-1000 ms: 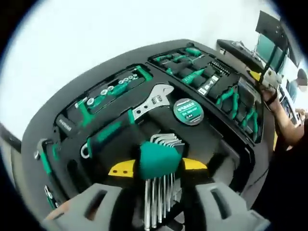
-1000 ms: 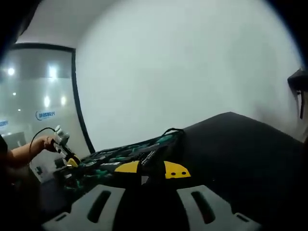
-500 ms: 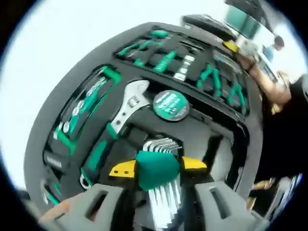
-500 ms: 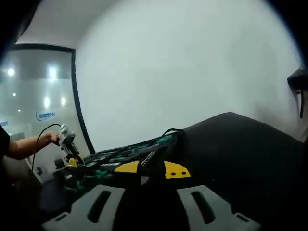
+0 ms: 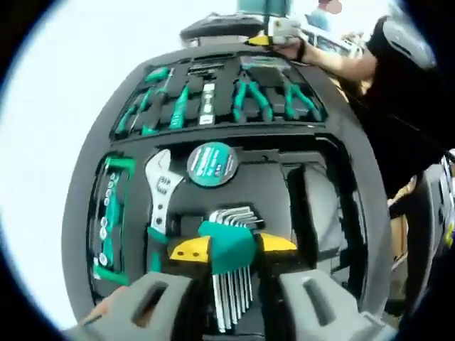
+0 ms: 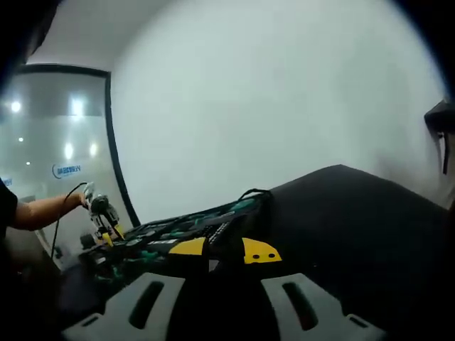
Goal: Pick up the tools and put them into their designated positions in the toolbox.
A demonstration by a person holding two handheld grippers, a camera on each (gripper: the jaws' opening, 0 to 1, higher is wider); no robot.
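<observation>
Here the left gripper (image 5: 225,250) has its jaws pinched on the green holder of the hex key set (image 5: 229,273), held over the open toolbox (image 5: 341,177) just below the tape measure (image 5: 212,163) and beside the adjustable wrench (image 5: 161,195), probably to line it up with an empty recess. The right gripper (image 6: 215,251) sits low at the toolbox edge, jaws slightly apart and holding nothing, apparently waiting.
</observation>
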